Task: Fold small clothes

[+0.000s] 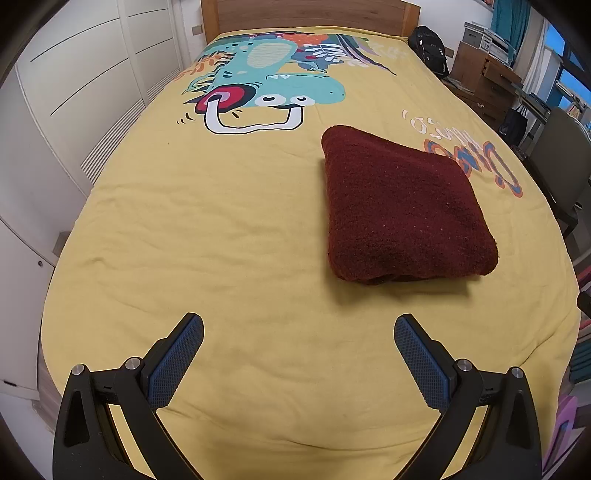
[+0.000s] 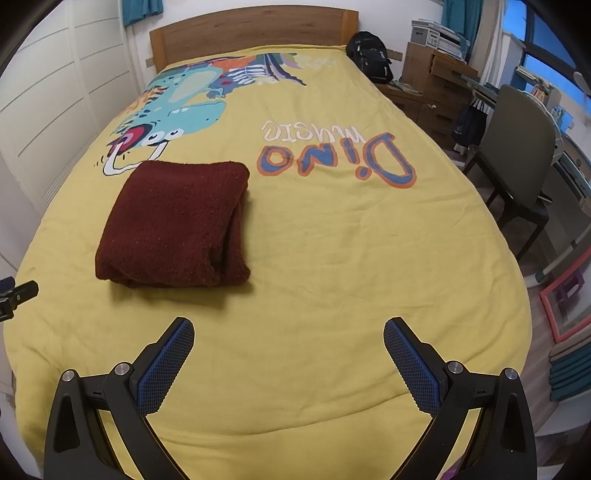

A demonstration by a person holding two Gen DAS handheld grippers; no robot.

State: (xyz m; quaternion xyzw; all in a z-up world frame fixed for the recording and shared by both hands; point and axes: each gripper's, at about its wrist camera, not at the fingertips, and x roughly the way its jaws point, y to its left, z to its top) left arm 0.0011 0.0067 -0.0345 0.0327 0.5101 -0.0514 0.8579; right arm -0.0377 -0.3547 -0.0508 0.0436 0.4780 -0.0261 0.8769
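Blue ribbed pads line the jaws of both tools, and nothing is held between them: the left gripper point(image 1: 298, 338) and the right gripper point(image 2: 289, 339) are each spread wide above the near end of the yellow bedspread point(image 2: 332, 258). Just beyond, a dark red knitted garment point(image 1: 402, 210) is laid on the bedspread as a thick, squarish bundle, its stacked layers shown along the near edge and the right side in the right wrist view. It is placed ahead and to the right of the left tool, ahead and to the left of the right one, and is touched by neither. Farther off, a dinosaur print and the words "Dino music" point(image 2: 332, 155) are seen, then the wooden headboard point(image 2: 255, 33).

The folding of this piece is judged finished or nearly so. No other garment is seen, so any next move would call only for tidying of the bundle.
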